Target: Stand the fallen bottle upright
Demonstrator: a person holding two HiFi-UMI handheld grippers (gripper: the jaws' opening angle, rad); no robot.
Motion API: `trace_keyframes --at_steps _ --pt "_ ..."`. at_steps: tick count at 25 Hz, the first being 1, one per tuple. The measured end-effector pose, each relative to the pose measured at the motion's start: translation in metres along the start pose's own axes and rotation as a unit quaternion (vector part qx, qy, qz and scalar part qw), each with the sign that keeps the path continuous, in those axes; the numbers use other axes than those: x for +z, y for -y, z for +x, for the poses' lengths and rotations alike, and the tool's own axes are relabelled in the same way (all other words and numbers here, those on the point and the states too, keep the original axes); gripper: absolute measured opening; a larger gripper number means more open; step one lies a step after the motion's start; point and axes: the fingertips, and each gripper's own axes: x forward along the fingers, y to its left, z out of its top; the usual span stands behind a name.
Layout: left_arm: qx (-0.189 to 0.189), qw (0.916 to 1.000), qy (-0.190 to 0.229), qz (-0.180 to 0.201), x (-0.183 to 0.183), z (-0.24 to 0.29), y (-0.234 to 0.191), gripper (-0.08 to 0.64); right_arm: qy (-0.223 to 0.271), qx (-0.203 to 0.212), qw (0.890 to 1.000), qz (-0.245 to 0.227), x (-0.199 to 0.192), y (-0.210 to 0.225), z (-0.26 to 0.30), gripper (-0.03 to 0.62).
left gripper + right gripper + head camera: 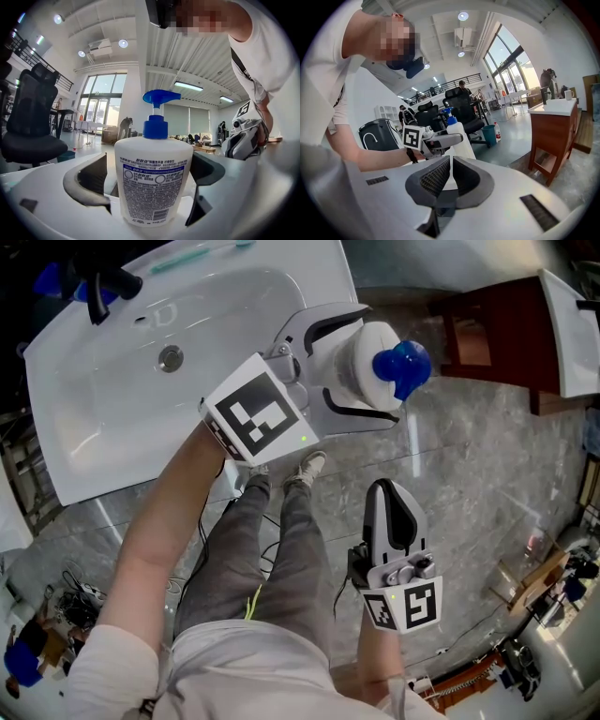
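Black pads on the right gripper (389,493) sit pressed together with nothing in them, held low near my body and well clear of the work.

Further out, the left gripper (377,364) has its jaws spread wide around the bottle (153,183), which stands upright at the sink's (281,296) near right corner.

I'd judge this to be the release. I'd draw the left gripper straight back along its own line, level, without brushing either flank, because a tall pump bottle near an edge would tip easily.

The left gripper view shows slim gaps beside the bottle. The head view shows only its blue pump (403,367) from above and hides its base. Farther off lies the drain (170,357).
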Motion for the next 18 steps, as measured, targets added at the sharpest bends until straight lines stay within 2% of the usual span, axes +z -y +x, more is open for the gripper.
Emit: trace_keyframes --at_steps 13,18 --pt "-0.001 1.0000 0.006 0.003 0.008 -0.011 0.008 0.548 -0.001 0.008 1.000 -0.006 0.001 -0.012 0.003 0.046" --pt "0.020 0.9997 -0.006 0.015 0.010 -0.019 0.010 0.546 0.007 0.009 1.000 -0.004 0.005 -0.017 0.004 0.046"
